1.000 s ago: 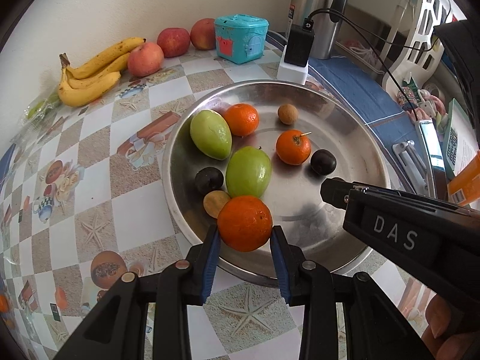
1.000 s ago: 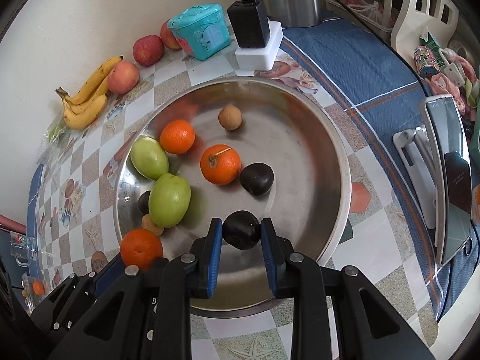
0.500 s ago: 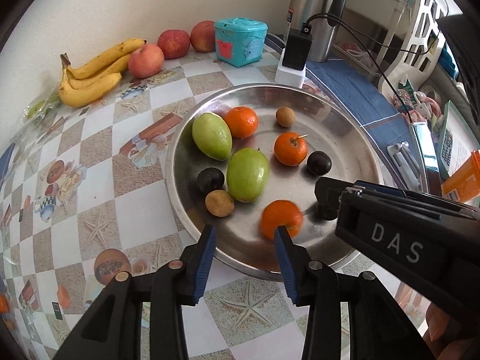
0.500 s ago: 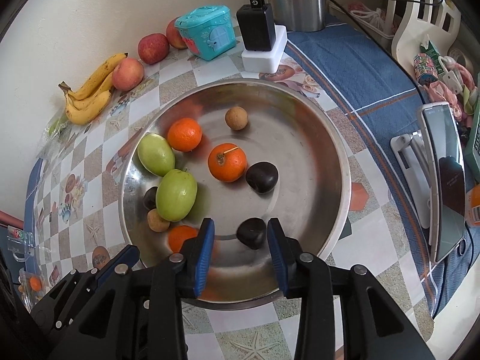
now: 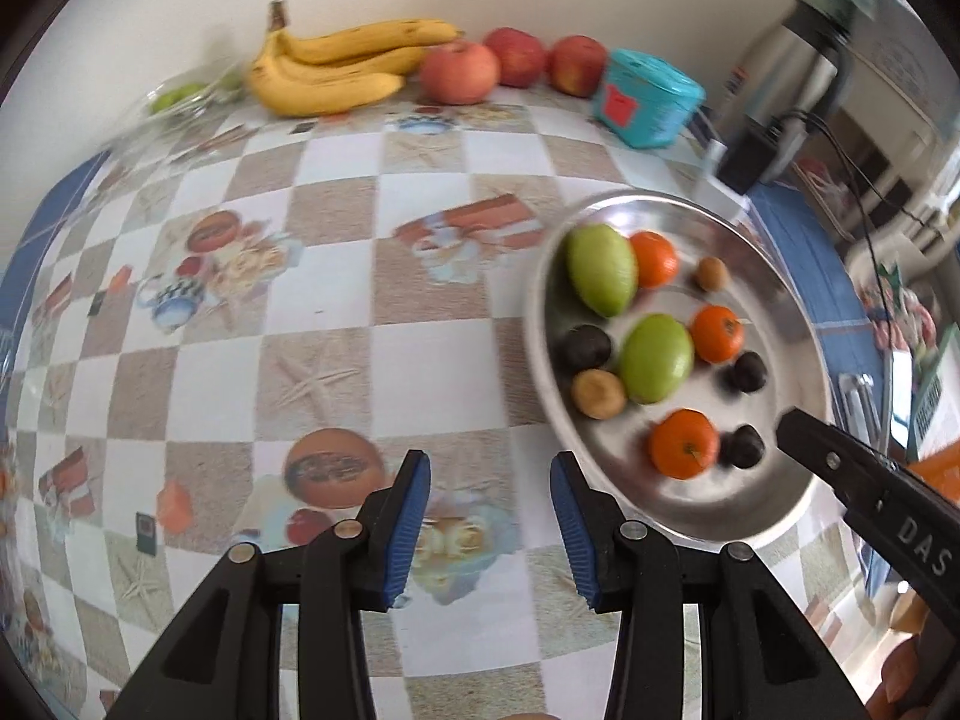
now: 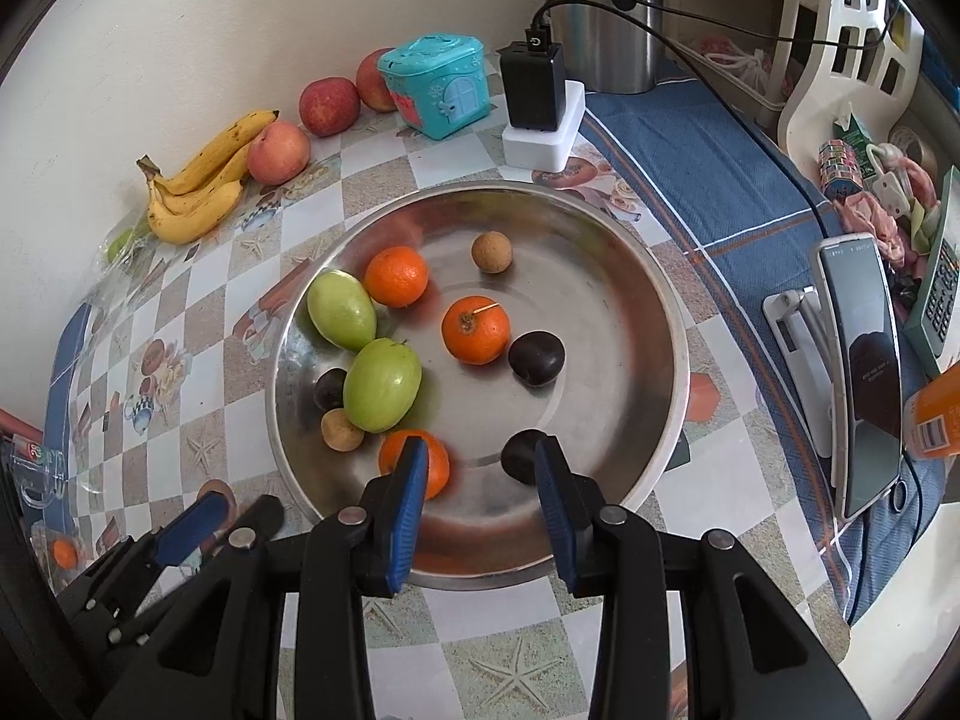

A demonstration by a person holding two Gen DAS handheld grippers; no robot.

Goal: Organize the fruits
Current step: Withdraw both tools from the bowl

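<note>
A round steel tray (image 6: 648,300) (image 5: 798,324) holds two green fruits (image 6: 382,384), three oranges (image 6: 476,329), three dark plums (image 6: 536,358) and two small brown fruits (image 6: 491,251). My right gripper (image 6: 480,495) is open and empty over the tray's near edge, with an orange (image 6: 441,462) and a plum (image 6: 519,453) just beyond its fingertips. My left gripper (image 5: 489,519) is open and empty over the tablecloth, left of the tray. Bananas (image 5: 336,69) and three apples (image 5: 459,72) lie by the wall.
A teal toy house (image 6: 435,84), a black charger on a white block (image 6: 537,108) and a steel kettle (image 6: 606,12) stand behind the tray. A phone on a stand (image 6: 861,372) and clutter lie on the blue cloth at the right. A plastic bag (image 5: 180,99) lies beside the bananas.
Both grippers opened and let go of their fruit: the left dropped an orange, the right a plum, into the tray. The left gripper then swung left, away from the tray; the right pulled back.
</note>
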